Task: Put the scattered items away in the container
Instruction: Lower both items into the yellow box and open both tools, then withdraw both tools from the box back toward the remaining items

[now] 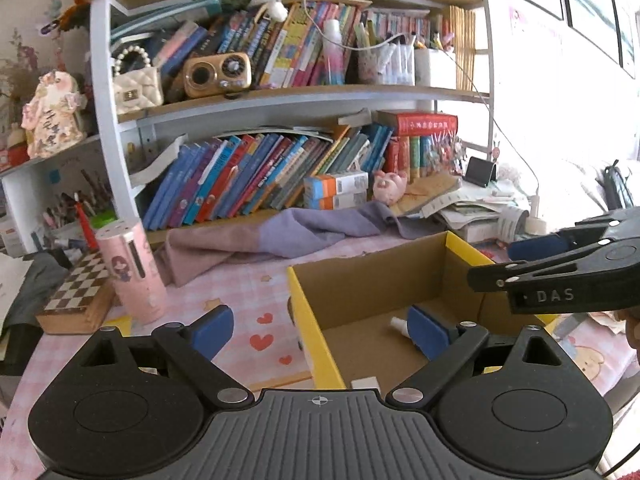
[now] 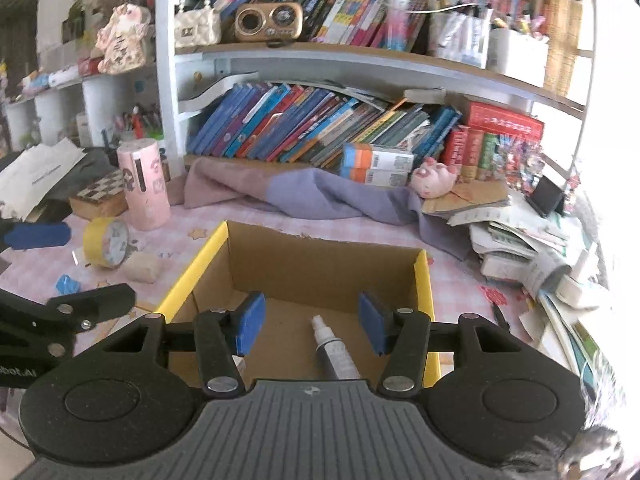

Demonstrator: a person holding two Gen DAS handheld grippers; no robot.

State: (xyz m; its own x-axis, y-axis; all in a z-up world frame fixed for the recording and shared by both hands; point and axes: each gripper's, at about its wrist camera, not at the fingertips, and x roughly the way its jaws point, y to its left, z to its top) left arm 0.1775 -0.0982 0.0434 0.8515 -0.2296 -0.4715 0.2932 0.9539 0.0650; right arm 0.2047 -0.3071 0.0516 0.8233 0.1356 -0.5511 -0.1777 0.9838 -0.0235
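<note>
A cardboard box [image 1: 310, 328] with yellow rims stands on the pink tablecloth. A small spray bottle [image 2: 334, 352] lies on the floor of the box [image 2: 320, 264], and a small white block [image 1: 364, 384] sits near the box's front left corner. My left gripper [image 1: 320, 332] is open wide, straddling the box's left wall with nothing between its pads. My right gripper [image 2: 311, 322] hovers over the box, open, with the bottle lying loose below it. A yellow tape roll [image 2: 106, 246] and a beige block [image 2: 142, 268] lie on the cloth left of the box.
A pink cylinder [image 2: 146, 184] and a chessboard box [image 2: 100, 194] stand at the left. A purple cloth [image 2: 312, 196] lies behind the box, in front of a crowded bookshelf [image 1: 256, 92]. Piled papers [image 2: 516, 236] fill the right side.
</note>
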